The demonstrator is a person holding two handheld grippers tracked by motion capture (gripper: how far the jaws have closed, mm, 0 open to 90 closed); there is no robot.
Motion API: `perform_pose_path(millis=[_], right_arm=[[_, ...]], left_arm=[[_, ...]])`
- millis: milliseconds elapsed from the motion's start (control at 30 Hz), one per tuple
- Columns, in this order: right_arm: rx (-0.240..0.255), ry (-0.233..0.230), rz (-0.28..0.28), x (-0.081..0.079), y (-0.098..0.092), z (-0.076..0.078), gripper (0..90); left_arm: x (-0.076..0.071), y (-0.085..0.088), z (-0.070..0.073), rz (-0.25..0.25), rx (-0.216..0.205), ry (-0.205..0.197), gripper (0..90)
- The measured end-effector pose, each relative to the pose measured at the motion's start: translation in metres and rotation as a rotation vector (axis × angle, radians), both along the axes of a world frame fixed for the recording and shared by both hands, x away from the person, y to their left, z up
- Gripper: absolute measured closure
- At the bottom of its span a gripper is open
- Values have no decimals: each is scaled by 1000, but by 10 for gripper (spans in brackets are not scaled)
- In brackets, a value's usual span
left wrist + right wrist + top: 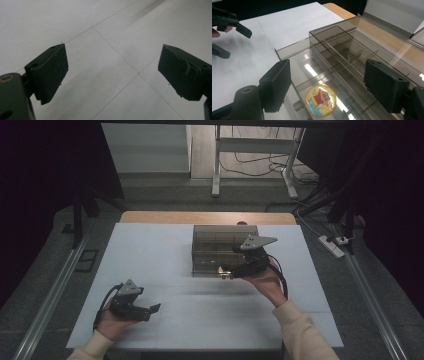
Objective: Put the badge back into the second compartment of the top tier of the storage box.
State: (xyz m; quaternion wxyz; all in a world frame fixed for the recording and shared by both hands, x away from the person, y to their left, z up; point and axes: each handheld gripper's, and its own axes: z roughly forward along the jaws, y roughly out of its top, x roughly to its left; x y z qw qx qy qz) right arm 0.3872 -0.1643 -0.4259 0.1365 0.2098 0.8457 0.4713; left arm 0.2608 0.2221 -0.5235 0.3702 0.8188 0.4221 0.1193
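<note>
Badge lies in the pulled-out drawer; right gripper wide, empty above it; left gripper wide, empty; lift clear before pushing shut.

Badge: round and domed, yellow ground with a cartoon figure in a red shirt. It lies flat, face up, on the floor of a pulled-out drawer. Organiser: smoky clear plastic with divided compartments, standing at the desk's far middle, drawer open at its front.
</note>
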Motion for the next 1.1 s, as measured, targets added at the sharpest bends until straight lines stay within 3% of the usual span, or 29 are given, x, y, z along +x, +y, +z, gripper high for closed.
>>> perform_pose_path(millis=[367,1100], right_arm=[[33,-16,-9,-11,-18,-4,203],[47,-45,-43,-46,-61,-15,214]], left_arm=[[0,0,0,-1,1,-2,97],[-2,-2,0,-7,6,-7,97]])
